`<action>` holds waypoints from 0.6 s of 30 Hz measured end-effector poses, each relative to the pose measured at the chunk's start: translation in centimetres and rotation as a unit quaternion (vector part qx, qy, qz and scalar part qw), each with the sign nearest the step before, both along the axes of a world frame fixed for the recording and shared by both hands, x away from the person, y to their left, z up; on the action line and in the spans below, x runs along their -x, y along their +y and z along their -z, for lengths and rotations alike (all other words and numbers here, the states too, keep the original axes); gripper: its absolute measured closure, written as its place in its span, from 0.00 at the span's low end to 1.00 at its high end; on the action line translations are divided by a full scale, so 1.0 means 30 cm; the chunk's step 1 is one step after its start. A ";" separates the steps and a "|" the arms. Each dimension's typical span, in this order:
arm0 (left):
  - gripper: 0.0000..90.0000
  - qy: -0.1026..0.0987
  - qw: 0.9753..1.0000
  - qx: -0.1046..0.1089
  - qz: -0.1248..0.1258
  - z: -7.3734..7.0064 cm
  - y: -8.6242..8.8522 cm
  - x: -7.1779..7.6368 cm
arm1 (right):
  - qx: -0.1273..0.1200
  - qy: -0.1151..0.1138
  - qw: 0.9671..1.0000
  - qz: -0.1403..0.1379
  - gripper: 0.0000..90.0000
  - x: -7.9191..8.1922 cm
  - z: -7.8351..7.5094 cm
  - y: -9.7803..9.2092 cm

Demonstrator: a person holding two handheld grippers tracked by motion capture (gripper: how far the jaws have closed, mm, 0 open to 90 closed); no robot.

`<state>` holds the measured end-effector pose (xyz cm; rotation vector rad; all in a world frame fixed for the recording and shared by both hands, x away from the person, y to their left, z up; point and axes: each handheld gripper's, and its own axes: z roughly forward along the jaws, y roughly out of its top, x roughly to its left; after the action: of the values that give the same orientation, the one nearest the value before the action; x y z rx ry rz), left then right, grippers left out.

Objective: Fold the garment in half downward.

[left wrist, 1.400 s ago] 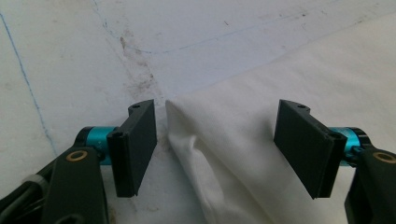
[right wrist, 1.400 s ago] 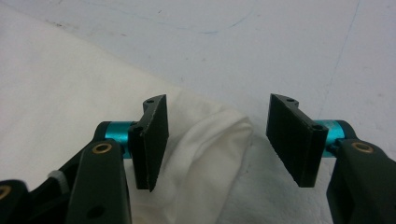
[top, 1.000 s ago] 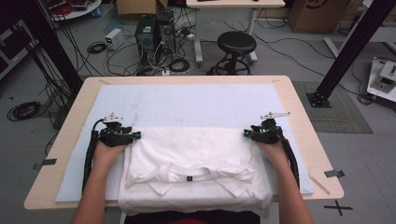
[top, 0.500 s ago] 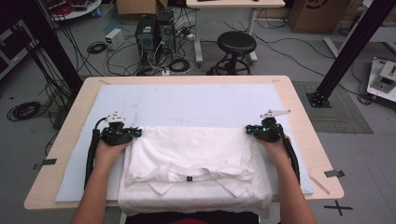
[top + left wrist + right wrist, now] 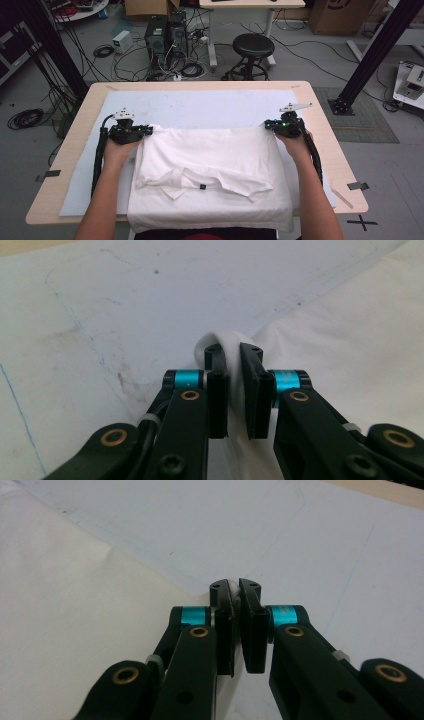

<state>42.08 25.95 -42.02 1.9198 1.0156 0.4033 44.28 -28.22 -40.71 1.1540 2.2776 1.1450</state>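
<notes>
A white T-shirt (image 5: 210, 160) lies folded on the pale mat (image 5: 200, 107), with its near edge hanging over the table's front. My left gripper (image 5: 146, 131) is at the fold's far left corner. In the left gripper view, that gripper (image 5: 232, 352) is shut on a bunched loop of the white cloth (image 5: 350, 340). My right gripper (image 5: 270, 125) is at the far right corner. In the right gripper view, this gripper (image 5: 235, 587) is shut on a thin bit of the shirt (image 5: 75, 605).
The wooden table (image 5: 330, 150) shows bare wood along its right and left edges. Beyond the fold, the mat stretches to the far edge. On the floor behind stand a black stool (image 5: 253, 46), computer towers (image 5: 165, 35) and loose cables.
Both grippers have moved a little away from the person, carrying the shirt's folded edge farther up the mat.
</notes>
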 end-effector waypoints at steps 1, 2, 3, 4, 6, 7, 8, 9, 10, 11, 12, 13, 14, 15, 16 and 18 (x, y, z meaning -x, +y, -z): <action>0.91 0.002 1.000 0.001 -0.002 -0.003 -0.004 -0.009 | 0.002 -0.002 1.000 0.005 0.96 -0.019 -0.005 -0.003; 0.91 0.004 1.000 -0.006 -0.001 -0.005 -0.008 -0.019 | 0.002 -0.002 1.000 0.005 0.96 -0.019 -0.005 -0.003; 0.91 0.006 1.000 -0.013 -0.002 -0.005 -0.020 -0.041 | 0.002 -0.003 1.000 0.006 0.96 -0.035 -0.011 -0.006; 0.91 0.006 1.000 -0.013 -0.002 -0.005 -0.020 -0.041 | 0.002 -0.003 1.000 0.006 0.96 -0.035 -0.011 -0.006; 0.91 0.002 1.000 -0.012 -0.004 -0.003 -0.025 -0.063 | 0.008 -0.008 1.000 0.010 0.96 -0.056 -0.023 -0.008; 0.91 0.004 1.000 -0.006 -0.006 -0.003 -0.024 -0.074 | 0.005 -0.010 1.000 0.012 0.96 -0.063 -0.027 -0.009; 0.91 0.007 1.000 -0.008 -0.006 -0.004 -0.025 -0.085 | 0.005 -0.010 1.000 0.012 0.96 -0.063 -0.027 -0.009; 0.91 0.007 1.000 -0.005 -0.008 -0.006 -0.027 -0.096 | 0.010 -0.007 1.000 0.014 0.96 -0.078 -0.039 -0.008; 0.91 0.005 1.000 -0.002 -0.009 -0.009 -0.030 -0.105 | 0.010 -0.007 1.000 0.014 0.96 -0.078 -0.039 -0.008; 0.91 0.005 1.000 -0.005 -0.008 -0.012 -0.032 -0.115 | 0.010 -0.010 1.000 0.014 0.96 -0.084 -0.044 -0.007; 0.91 0.002 1.000 -0.006 -0.010 -0.016 -0.036 -0.124 | 0.014 -0.010 1.000 0.015 0.96 -0.092 -0.051 -0.006; 0.91 0.004 1.000 -0.009 -0.008 -0.022 -0.038 -0.134 | 0.015 -0.012 1.000 0.014 0.96 -0.099 -0.060 -0.004; 0.91 0.002 1.000 -0.010 -0.009 -0.028 -0.042 -0.144 | 0.015 -0.017 1.000 0.015 0.96 -0.106 -0.070 -0.004; 0.91 -0.003 1.000 -0.009 -0.012 -0.038 -0.044 -0.152 | 0.018 -0.018 1.000 0.017 0.96 -0.115 -0.080 -0.004; 0.91 -0.009 1.000 -0.007 -0.015 -0.048 -0.046 -0.159 | 0.023 -0.021 0.999 0.021 0.96 -0.123 -0.090 -0.003; 0.91 -0.014 1.000 -0.005 -0.019 -0.063 -0.046 -0.172 | 0.021 -0.030 0.999 0.030 0.96 -0.138 -0.104 -0.004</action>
<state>47.23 24.58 -40.13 1.9013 1.0345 0.4552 48.42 -28.34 -37.59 1.1482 2.1974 1.0885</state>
